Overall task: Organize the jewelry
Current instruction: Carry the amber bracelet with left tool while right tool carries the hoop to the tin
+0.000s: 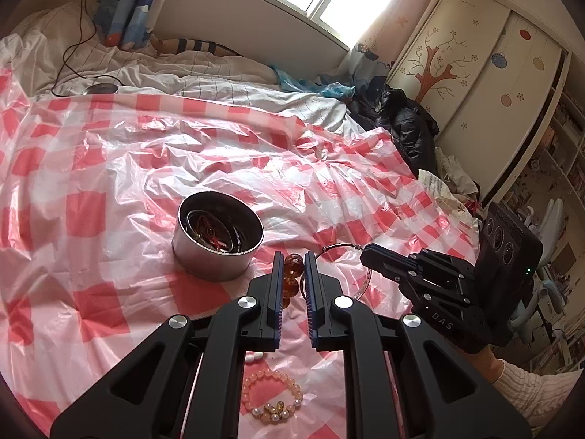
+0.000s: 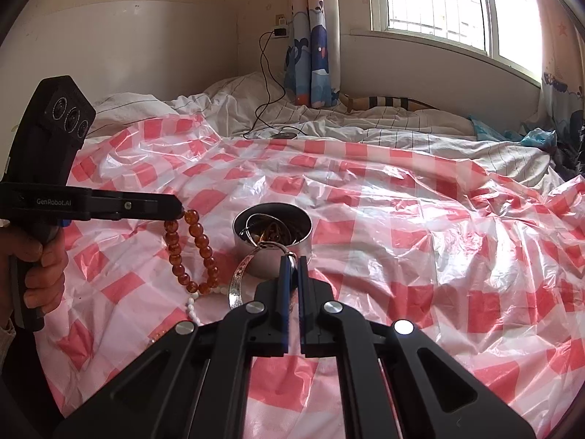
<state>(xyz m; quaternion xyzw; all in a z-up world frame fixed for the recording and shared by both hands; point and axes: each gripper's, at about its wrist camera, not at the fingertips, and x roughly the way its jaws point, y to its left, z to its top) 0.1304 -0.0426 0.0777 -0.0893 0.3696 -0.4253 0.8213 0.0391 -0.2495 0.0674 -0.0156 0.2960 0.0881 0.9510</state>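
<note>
L gripper (image 1: 293,256) sits nearest the lens, big black frame, jaws clenched on the amber beads (image 2: 190,252). In the R view the strand hangs from the tips as a long loop, long axis near vertical, low end just meeting the sheet (image 1: 109,168); prob held by its top so it drapes free and drops in w/o tangling. R gripper (image 2: 291,258) likewise clenched, pinching a silver bangle (image 2: 239,278) at its rim; band curves down and left from the tips, edge-on, long axis steep, upper end pointing at the tin (image 1: 219,236). Both pieces hang just near-side of the tin, amber left, bangle right, so I'd guess both are headed into it. Tin stands upright mid-sheet, already w/ a few pieces inside. Sheet is crinkly red-check plastic spread over the bed, likely to keep small bits visible. Pink bracelet (image 1: 272,398) lies flat below the L gripper, not yet picked up; white beads (image 2: 193,309) beside it.
</note>
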